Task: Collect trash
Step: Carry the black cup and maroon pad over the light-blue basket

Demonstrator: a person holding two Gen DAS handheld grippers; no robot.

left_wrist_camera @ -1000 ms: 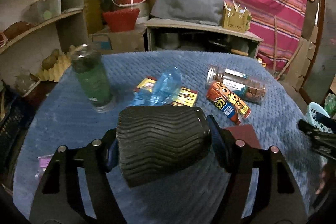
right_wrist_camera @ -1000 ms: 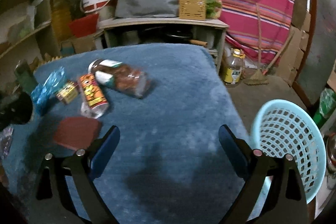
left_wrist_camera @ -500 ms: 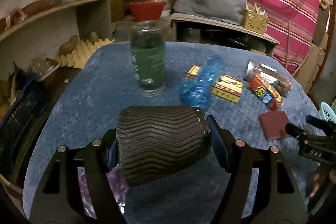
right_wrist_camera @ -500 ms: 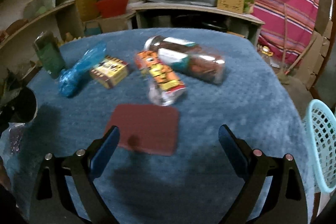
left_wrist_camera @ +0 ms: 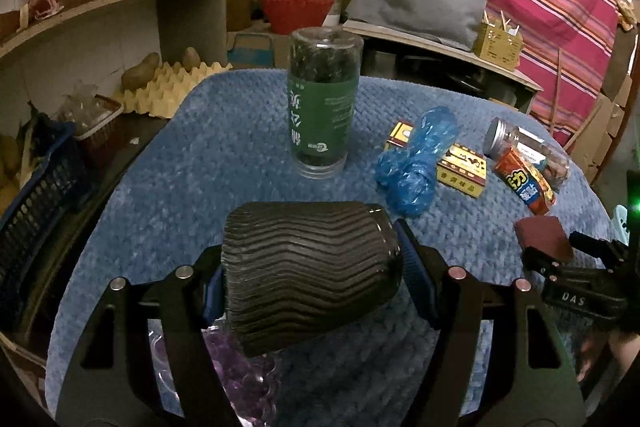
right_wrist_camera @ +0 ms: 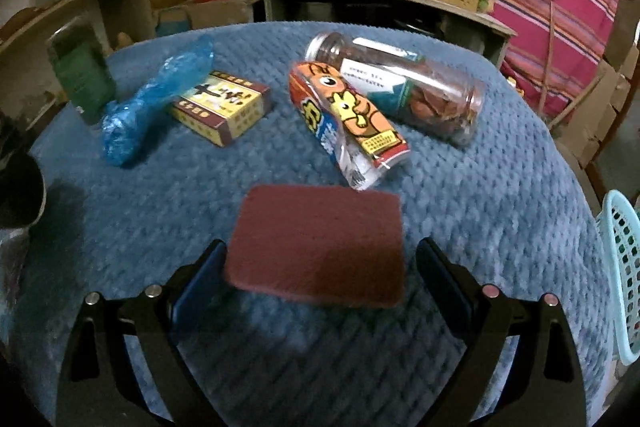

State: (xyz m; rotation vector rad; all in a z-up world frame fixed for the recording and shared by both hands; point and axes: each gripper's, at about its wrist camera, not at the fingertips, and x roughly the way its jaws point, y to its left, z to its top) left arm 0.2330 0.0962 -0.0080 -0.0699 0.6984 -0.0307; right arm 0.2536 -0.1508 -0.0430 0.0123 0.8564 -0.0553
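Nearest the left camera, the left gripper [left_wrist_camera: 312, 279] is clamped on a black ribbed cup-shaped container [left_wrist_camera: 310, 269], held on its side above the table [left_wrist_camera: 192, 187], which is covered in a blue knitted cloth. A crumpled clear purple wrapper [left_wrist_camera: 240, 379] lies just beneath it.

The right gripper [right_wrist_camera: 320, 275] stands wide apart with nothing in it, its blue-padded fingers either side of a flat dark red rectangular pad [right_wrist_camera: 318, 247] lying on the cloth.

Beyond the pad lie an orange cartoon-printed snack packet [right_wrist_camera: 352, 123] and, touching it, a clear plastic jar [right_wrist_camera: 400, 87] on its side. To their left sit a yellow and maroon cardboard box [right_wrist_camera: 222, 107] and a crumpled blue plastic bag [right_wrist_camera: 152, 103] resting against it. Further left stands an upright green-labelled clear bottle [left_wrist_camera: 322, 107].

A light blue plastic mesh basket [right_wrist_camera: 624, 275] sits off the table's right edge.
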